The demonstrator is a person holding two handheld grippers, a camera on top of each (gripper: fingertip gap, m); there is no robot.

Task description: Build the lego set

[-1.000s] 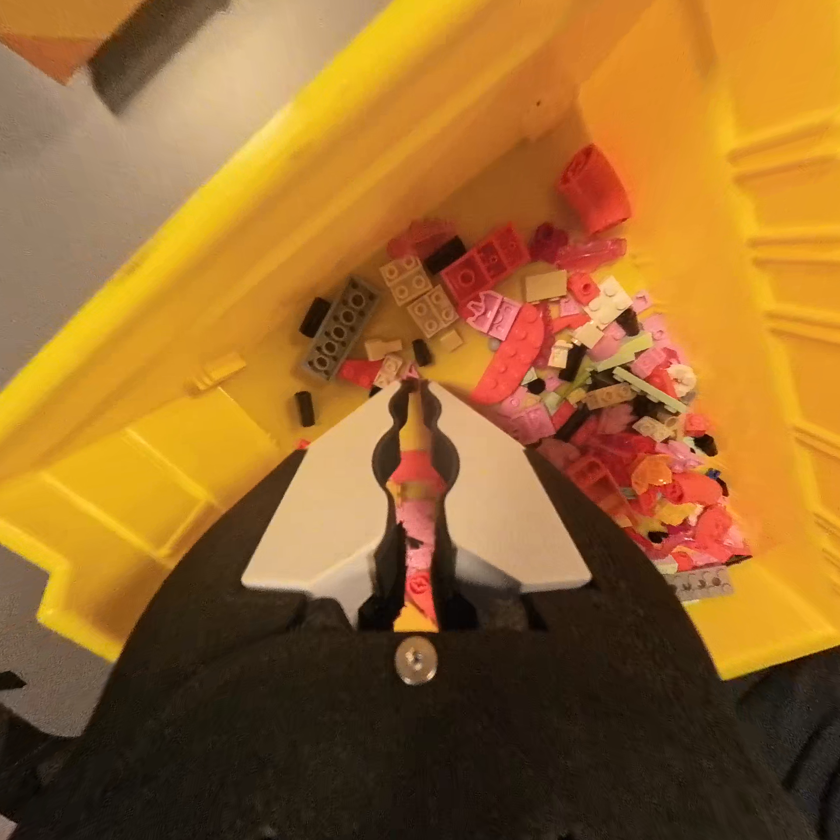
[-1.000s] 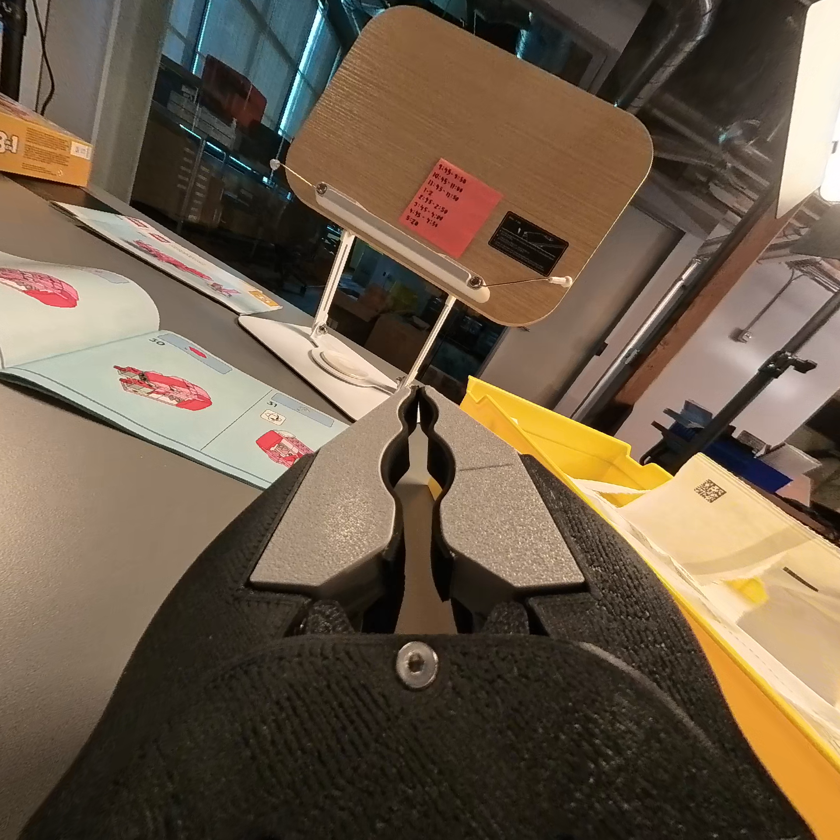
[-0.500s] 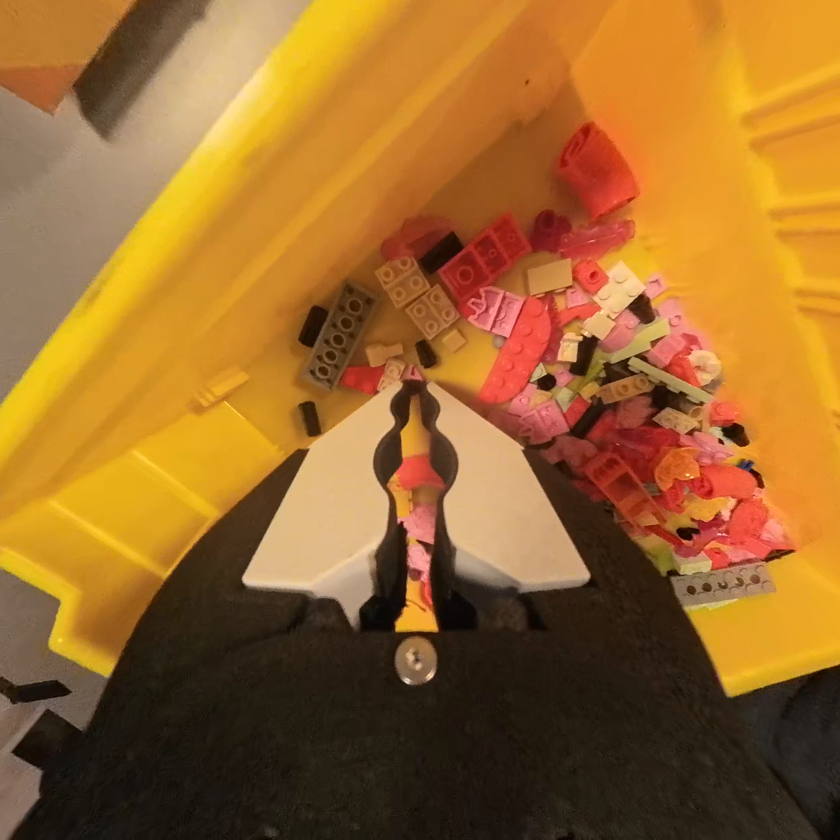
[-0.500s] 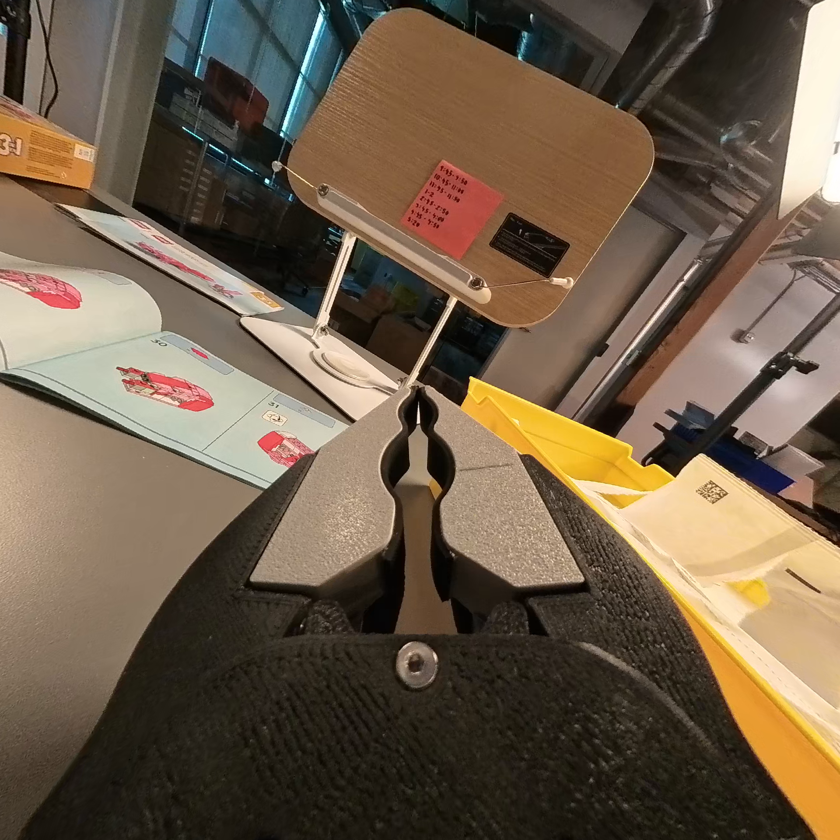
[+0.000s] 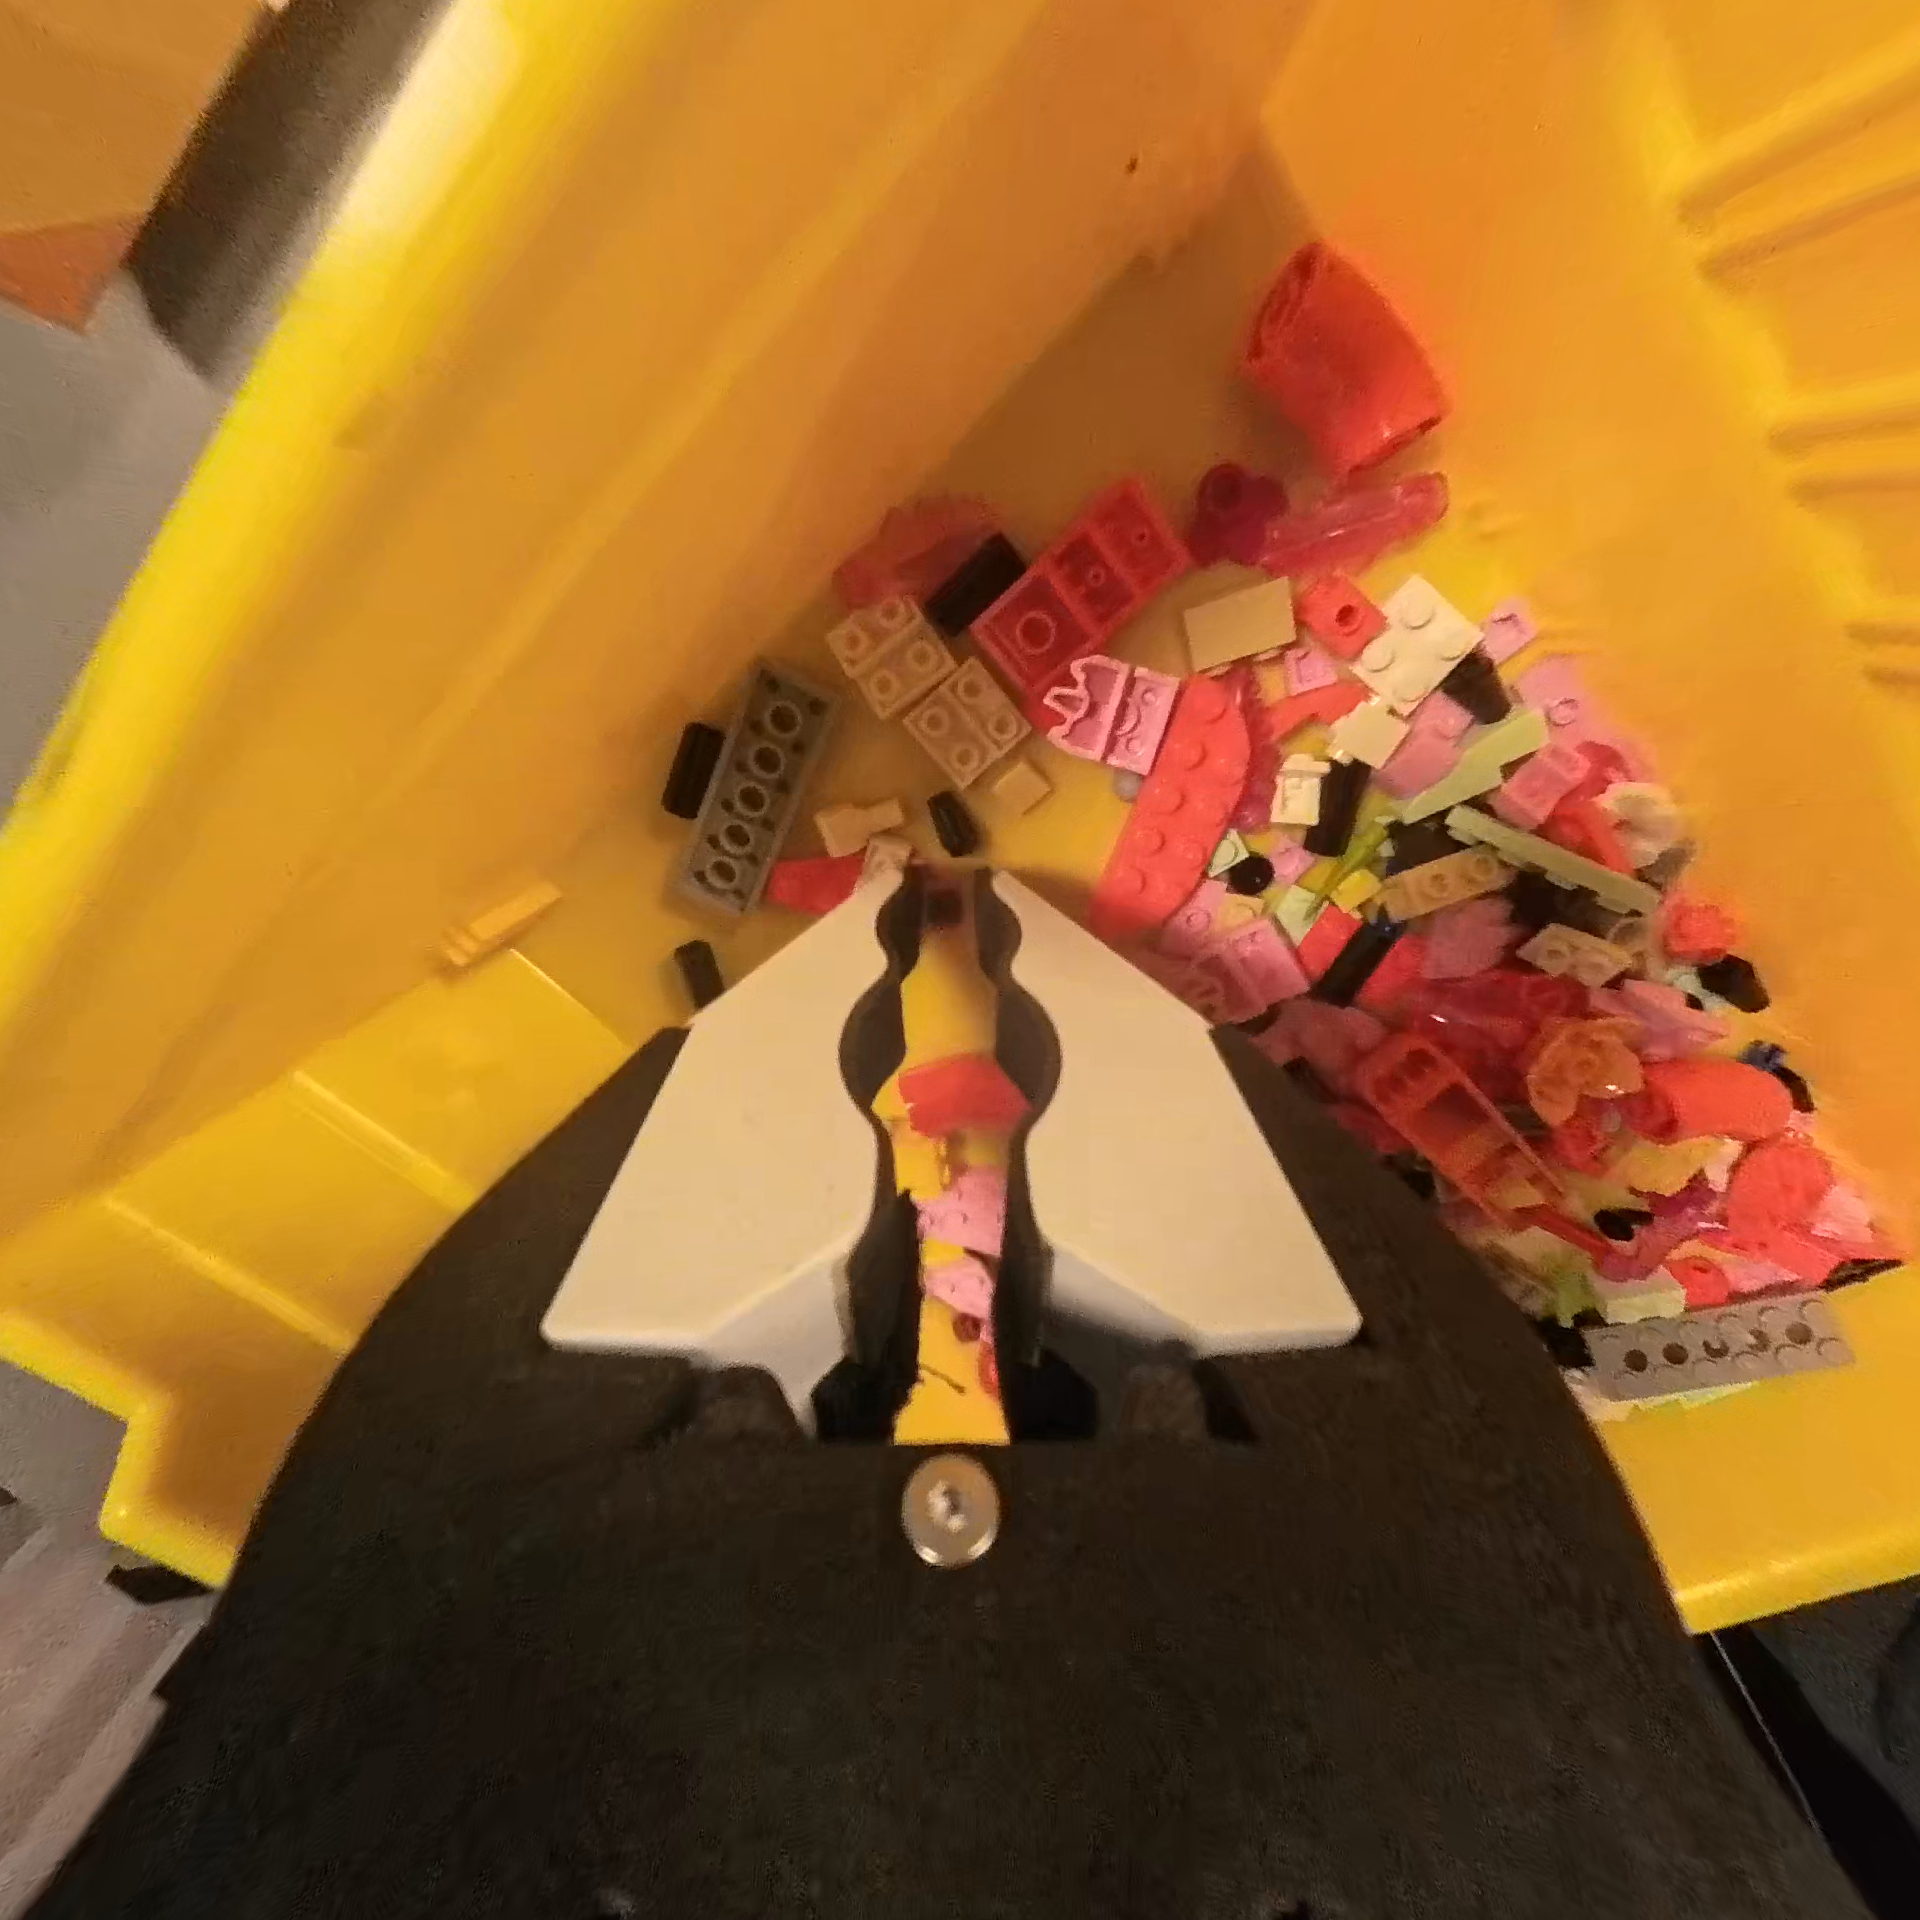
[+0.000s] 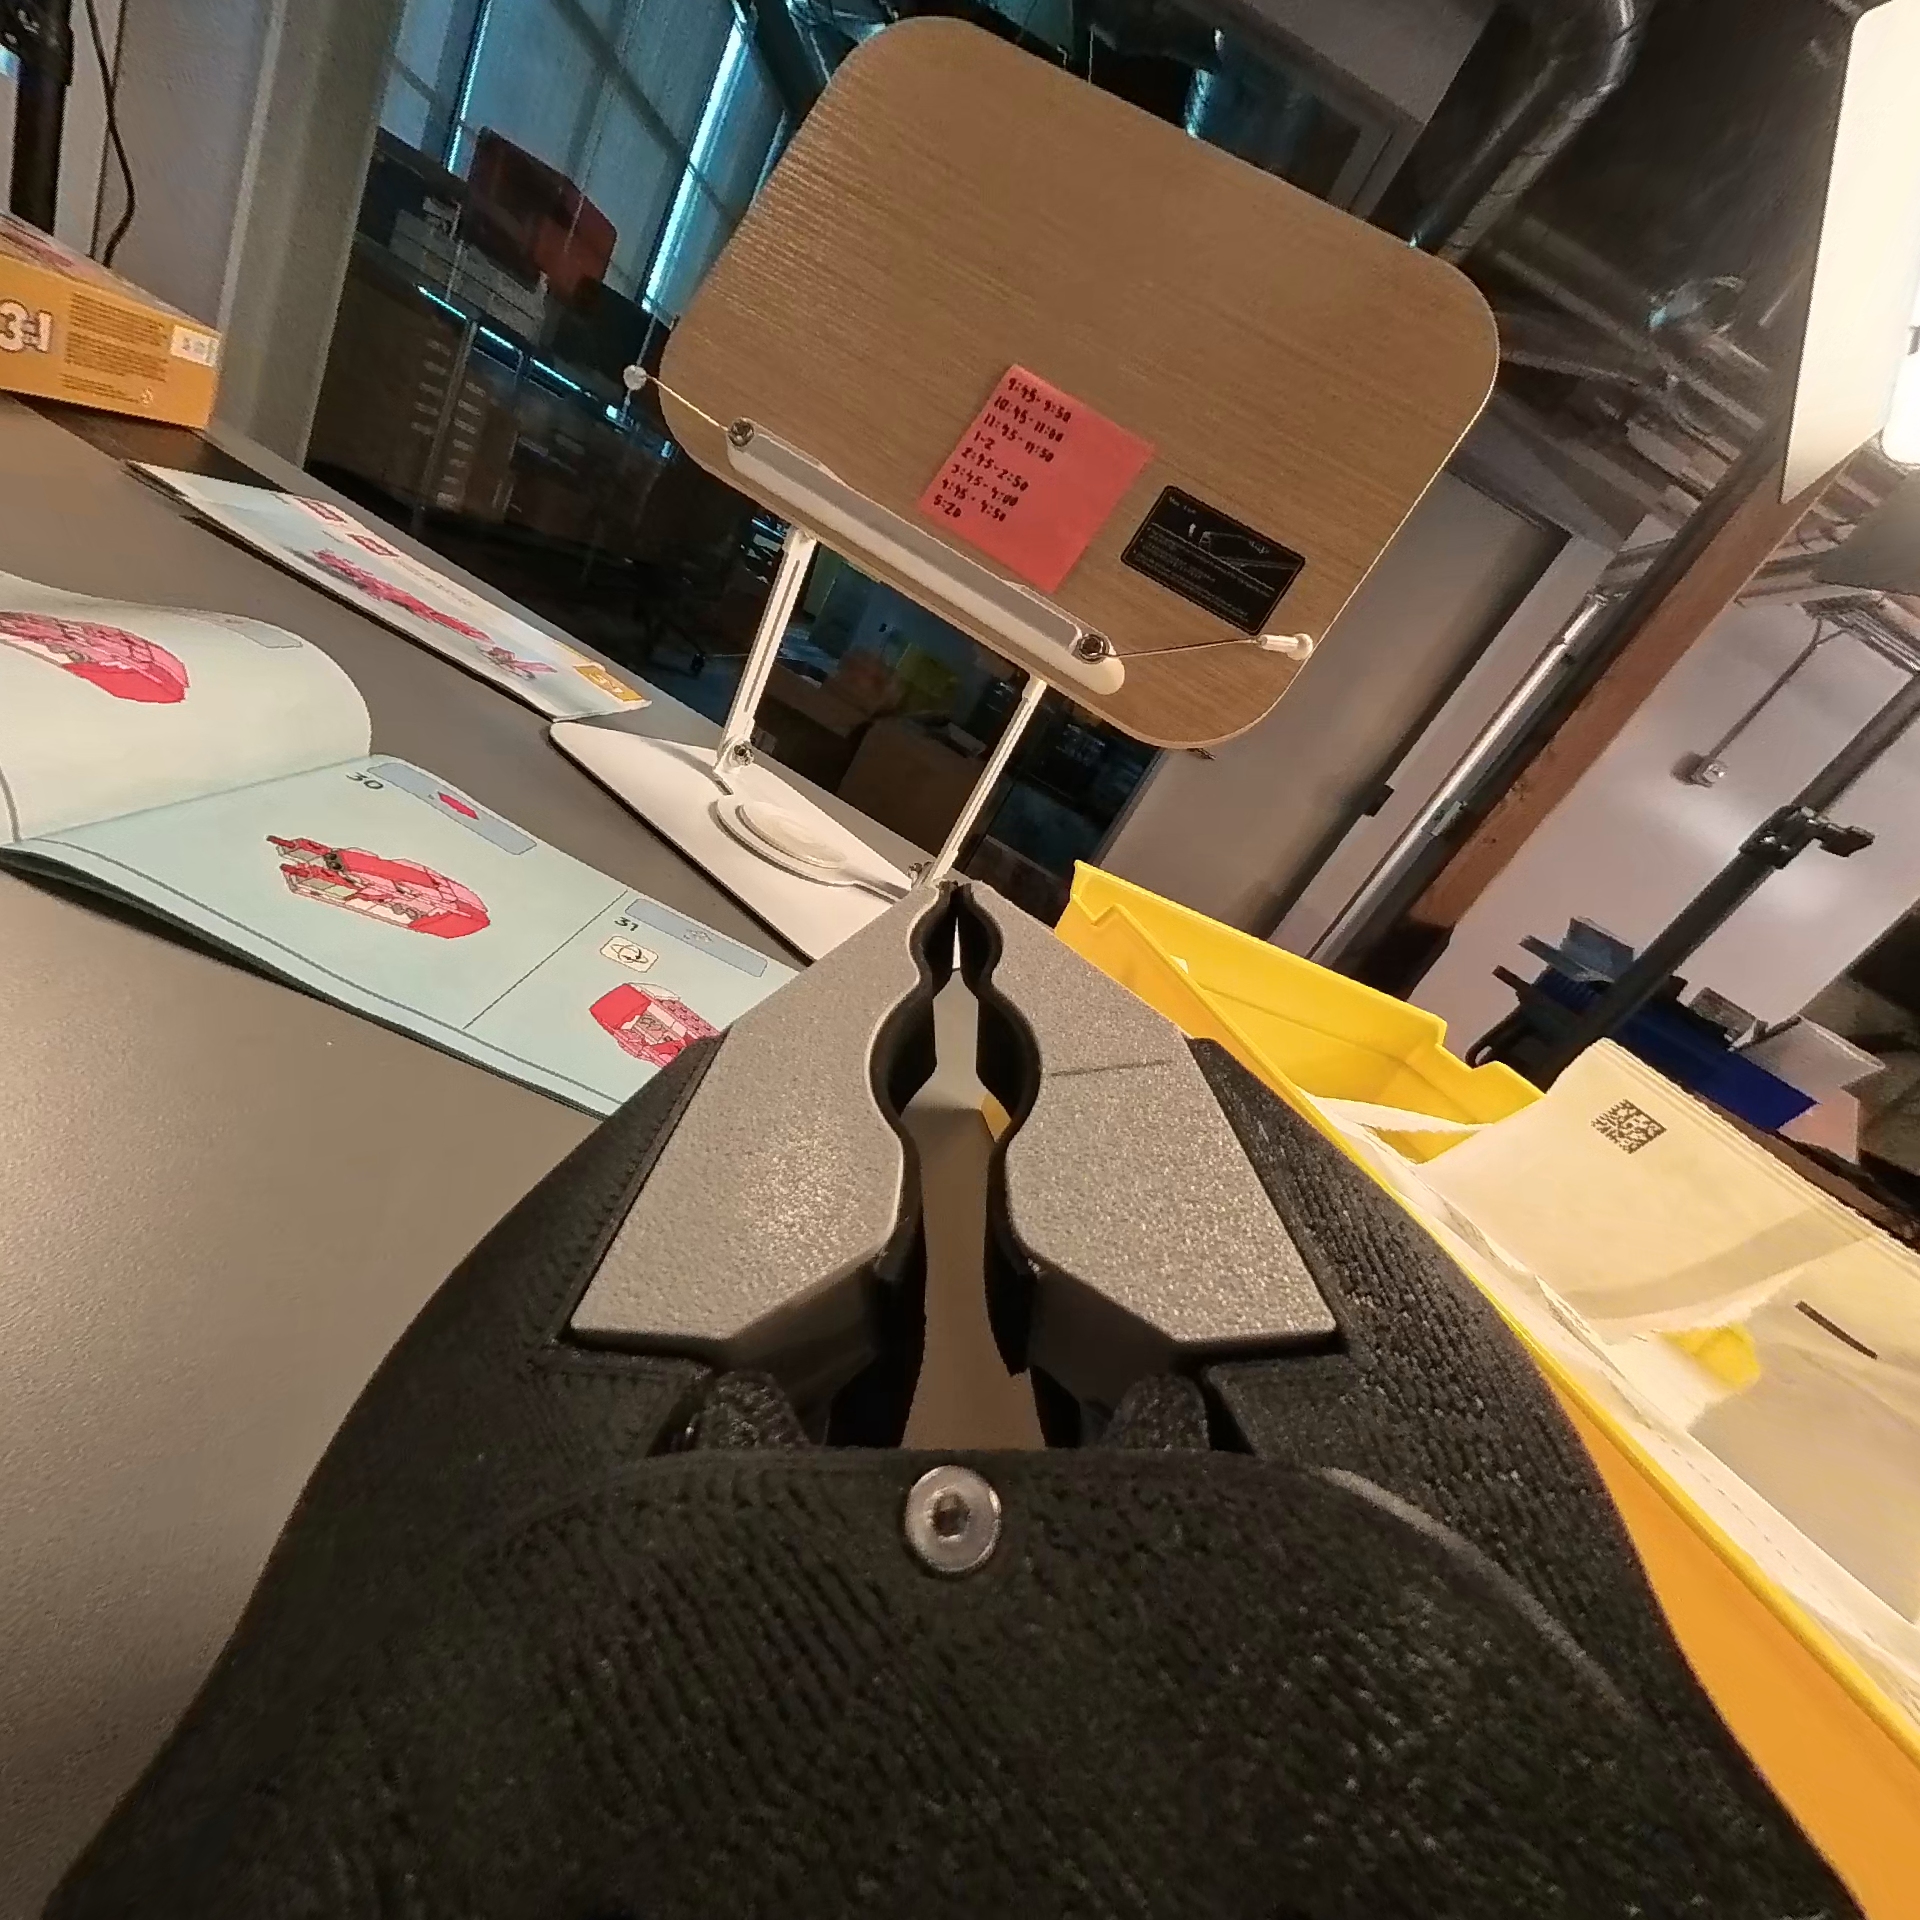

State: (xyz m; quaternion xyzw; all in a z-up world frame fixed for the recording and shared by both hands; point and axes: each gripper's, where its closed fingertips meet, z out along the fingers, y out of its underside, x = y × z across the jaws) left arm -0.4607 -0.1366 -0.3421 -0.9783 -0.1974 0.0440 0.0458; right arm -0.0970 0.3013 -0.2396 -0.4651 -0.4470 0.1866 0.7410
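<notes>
My left gripper [image 5: 940,894] points down into a yellow bin [image 5: 499,499] of small toy bricks. Its white fingers [image 5: 831,935] stand slightly apart, and a small dark red piece [image 5: 941,902] lies between the tips; I cannot see the pads pressing on it. A grey brick with holes [image 5: 753,790], a red wedge [image 5: 810,883] and a small black piece [image 5: 951,821] lie just beyond the tips. The main pile of red, pink and tan bricks [image 5: 1455,935] is to the right. My right gripper [image 6: 954,896] is shut and empty, low over a dark table [image 6: 208,1195].
In the right wrist view an open instruction booklet [image 6: 312,862] lies left, a wooden book stand [image 6: 1081,384] with a pink note stands ahead, and a yellow bin [image 6: 1278,997] with plastic bags [image 6: 1662,1226] is at the right. A cardboard box [image 6: 94,353] sits far left. The gap from one gripper's tips to the other's is roughly 60 cm.
The left gripper's fingers closed almost fully and have now parted a little, with a small dark piece showing between the tips. The bin has shifted slightly in view. The right gripper has not moved.
</notes>
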